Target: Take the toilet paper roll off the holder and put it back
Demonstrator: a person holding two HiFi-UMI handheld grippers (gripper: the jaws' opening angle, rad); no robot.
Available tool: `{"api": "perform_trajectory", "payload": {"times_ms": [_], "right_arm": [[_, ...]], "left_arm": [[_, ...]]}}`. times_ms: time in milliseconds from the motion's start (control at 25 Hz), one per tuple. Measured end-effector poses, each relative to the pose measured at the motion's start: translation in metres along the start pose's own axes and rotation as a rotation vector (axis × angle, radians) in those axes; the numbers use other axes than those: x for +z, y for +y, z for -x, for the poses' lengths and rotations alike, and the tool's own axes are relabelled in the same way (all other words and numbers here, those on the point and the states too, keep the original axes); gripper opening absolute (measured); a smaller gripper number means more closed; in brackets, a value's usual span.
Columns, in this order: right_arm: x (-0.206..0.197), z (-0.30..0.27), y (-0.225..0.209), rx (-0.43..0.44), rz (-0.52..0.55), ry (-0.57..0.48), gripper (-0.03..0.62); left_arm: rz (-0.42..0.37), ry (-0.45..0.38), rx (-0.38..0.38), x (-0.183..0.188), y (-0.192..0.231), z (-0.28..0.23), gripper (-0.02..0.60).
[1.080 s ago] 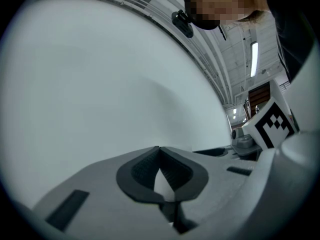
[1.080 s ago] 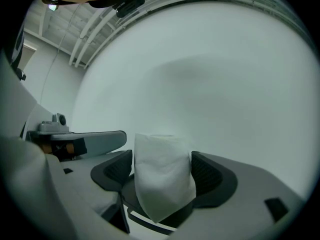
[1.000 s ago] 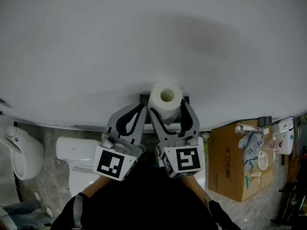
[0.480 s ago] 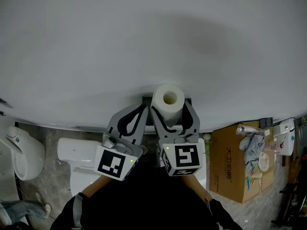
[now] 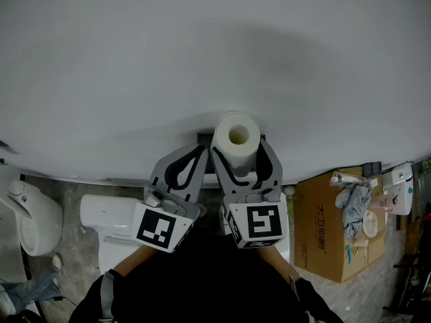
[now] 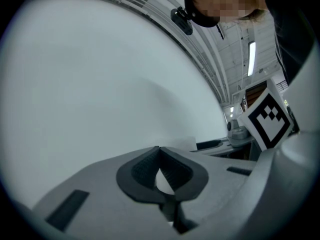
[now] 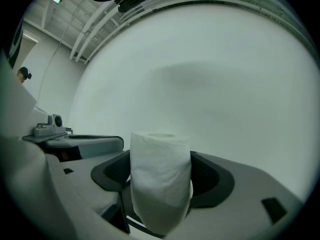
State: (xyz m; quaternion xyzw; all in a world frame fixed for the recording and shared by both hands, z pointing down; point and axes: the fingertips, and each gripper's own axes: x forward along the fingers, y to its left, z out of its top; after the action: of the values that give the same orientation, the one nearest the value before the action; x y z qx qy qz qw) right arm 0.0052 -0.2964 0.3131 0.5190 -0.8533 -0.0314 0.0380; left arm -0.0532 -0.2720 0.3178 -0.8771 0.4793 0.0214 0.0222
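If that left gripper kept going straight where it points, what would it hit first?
Most likely the white wall. The left gripper, jaws together and empty, faces bare wall. The toilet paper roll sits off to its right, though depth is unclear.

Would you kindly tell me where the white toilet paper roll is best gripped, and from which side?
Across the curved sides of the white toilet paper roll, mid-height, approaching from opposite the pale wall, as the right tool does; its hollow core stands upright.
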Motion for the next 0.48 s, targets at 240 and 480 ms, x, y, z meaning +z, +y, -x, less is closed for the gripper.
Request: {"api": "perform_trajectory", "payload": {"times_ms": [240, 480], "right_arm": [[0.008, 0.012, -0.005, -0.029, 0.009, -0.035, 0.353], [0.019, 0.024, -0.017, -0.082, 0.02, -0.066, 0.353]], "left_arm": [[0.003, 0.0, -0.016, -0.002, -0.009, 0.001, 0.006], [0.011, -0.002, -0.046, 0.001, -0.017, -0.001, 0.006]]}}
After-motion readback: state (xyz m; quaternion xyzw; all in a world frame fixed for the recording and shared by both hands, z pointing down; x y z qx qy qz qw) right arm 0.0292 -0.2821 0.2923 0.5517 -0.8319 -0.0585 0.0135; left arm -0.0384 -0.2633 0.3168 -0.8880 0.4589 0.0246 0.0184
